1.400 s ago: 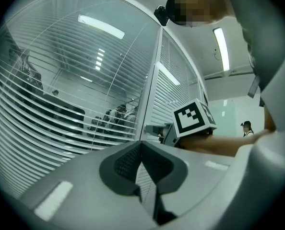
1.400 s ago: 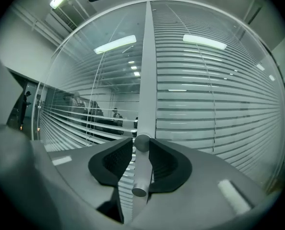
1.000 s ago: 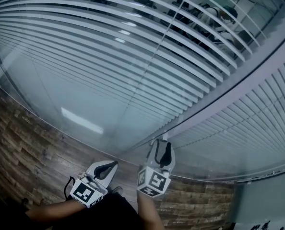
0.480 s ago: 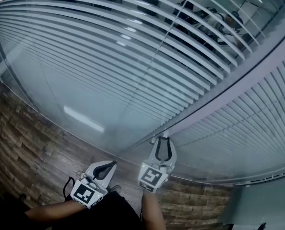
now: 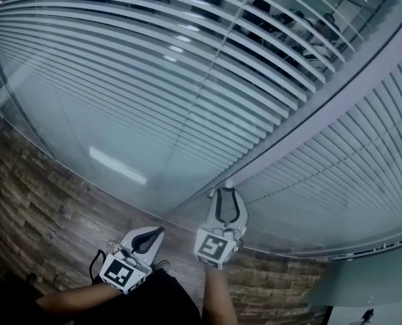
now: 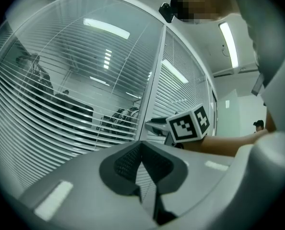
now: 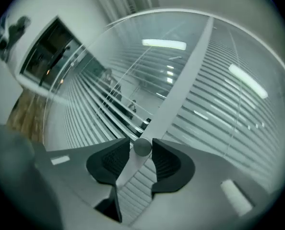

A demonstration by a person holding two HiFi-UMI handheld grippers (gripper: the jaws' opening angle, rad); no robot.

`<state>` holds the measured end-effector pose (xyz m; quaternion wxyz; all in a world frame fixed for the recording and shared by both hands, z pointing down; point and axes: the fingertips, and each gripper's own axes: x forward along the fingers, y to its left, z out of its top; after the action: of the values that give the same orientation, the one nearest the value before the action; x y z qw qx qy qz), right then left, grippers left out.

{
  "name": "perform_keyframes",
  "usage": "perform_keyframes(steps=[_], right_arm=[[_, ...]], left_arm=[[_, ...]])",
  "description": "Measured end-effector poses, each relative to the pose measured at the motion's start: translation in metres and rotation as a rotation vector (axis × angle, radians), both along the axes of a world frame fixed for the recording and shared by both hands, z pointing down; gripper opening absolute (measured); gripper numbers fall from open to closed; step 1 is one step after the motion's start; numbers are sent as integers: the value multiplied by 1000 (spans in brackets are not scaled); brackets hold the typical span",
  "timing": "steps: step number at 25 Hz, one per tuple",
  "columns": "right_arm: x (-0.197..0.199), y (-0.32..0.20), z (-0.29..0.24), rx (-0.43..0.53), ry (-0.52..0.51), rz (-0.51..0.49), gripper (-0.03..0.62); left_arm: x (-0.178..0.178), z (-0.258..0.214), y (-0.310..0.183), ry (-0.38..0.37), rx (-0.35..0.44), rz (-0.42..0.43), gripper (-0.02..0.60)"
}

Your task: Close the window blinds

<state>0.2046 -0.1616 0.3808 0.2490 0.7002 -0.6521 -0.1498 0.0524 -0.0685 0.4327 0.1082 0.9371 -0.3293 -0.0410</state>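
White slatted blinds [image 5: 153,66] hang behind the glass, their slats tilted partly open. A grey upright frame post [image 5: 309,120] splits two panes. My right gripper [image 5: 227,192] reaches level to the post's foot. In the right gripper view a small round knob [image 7: 142,146] on the post sits between the pads, and my right gripper [image 7: 141,148] is shut on it. Its jaws have just been opening a little, with the knob still between them. My left gripper [image 5: 159,233] hangs lower left, away from the glass, shut and empty [image 6: 142,146].
Wood-plank floor [image 5: 38,208] runs below the glass. Seated people [image 5: 282,19] show through the slats. The right pane's blinds end in a bottom rail [image 5: 363,249]. My right gripper's marker cube [image 6: 188,123] shows in the left gripper view.
My right gripper has rolled at the knob, so its marker cube shows a different tilt. The left gripper has hardly shifted.
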Motion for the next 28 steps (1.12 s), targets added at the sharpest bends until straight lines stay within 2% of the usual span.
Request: perform_keyframes(steps=[2, 4, 7, 11, 14, 19, 22, 25, 28], right_arm=[[-1, 4, -1, 40, -257, -18, 173], [5, 7, -4, 87, -451, -3, 165], [9, 10, 1, 116, -603, 47, 155], [13, 3, 16, 94, -755, 49, 162], [15, 1, 13, 106, -806, 39, 120], [17, -2, 8, 110, -856, 33, 133], [20, -3, 7, 129, -882, 62, 130], [21, 0, 9, 128, -849, 79, 129], [20, -2, 8, 106, -747, 71, 127]], left_arm=[[2, 3, 4, 7, -17, 14, 0], [5, 4, 8, 13, -34, 35, 0], [1, 9, 14, 7, -27, 48, 0], [0, 10, 12, 4, -28, 32, 0], [-2, 8, 9, 2, -34, 23, 0], [-4, 7, 6, -4, -41, 3, 0], [-5, 6, 4, 1, -45, -3, 0], [-5, 4, 6, 11, -48, -3, 0], [-5, 4, 4, 8, -50, -3, 0]])
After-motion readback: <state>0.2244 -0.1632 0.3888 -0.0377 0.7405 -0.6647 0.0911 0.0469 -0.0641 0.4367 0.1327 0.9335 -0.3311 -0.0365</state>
